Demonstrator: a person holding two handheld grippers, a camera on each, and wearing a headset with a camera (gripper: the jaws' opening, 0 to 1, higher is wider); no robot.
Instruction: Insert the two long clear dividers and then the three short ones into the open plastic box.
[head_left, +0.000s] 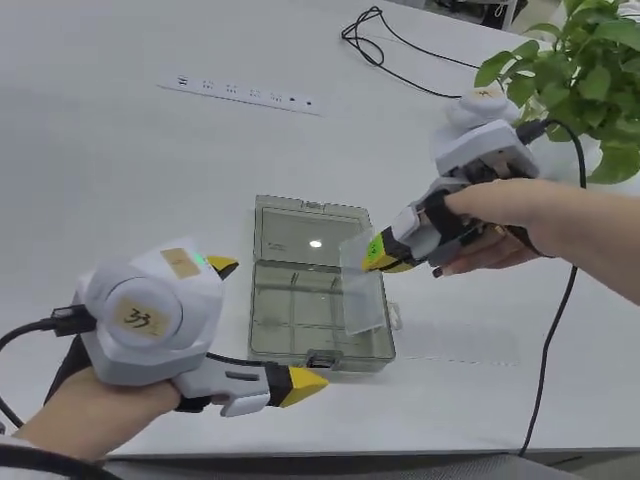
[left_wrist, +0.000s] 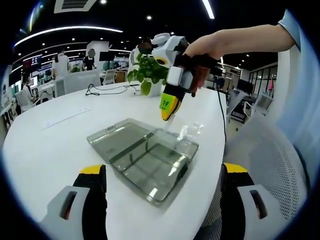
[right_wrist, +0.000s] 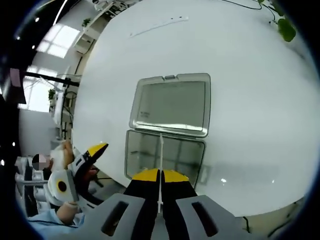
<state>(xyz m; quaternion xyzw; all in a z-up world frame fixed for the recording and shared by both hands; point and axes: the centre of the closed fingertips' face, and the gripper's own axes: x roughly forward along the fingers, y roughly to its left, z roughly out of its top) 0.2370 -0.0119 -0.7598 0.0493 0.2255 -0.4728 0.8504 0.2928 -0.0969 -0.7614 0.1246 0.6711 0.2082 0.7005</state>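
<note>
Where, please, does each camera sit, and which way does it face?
Head view: on the headset, facing down at box, left hand-held gripper, right hand-held gripper; arms show.
Left gripper view: on the left one, facing box and plant; own open jaws below.
Right gripper view: on the right one, above the box; own jaws pinch the divider.
Shared: all see the box.
</note>
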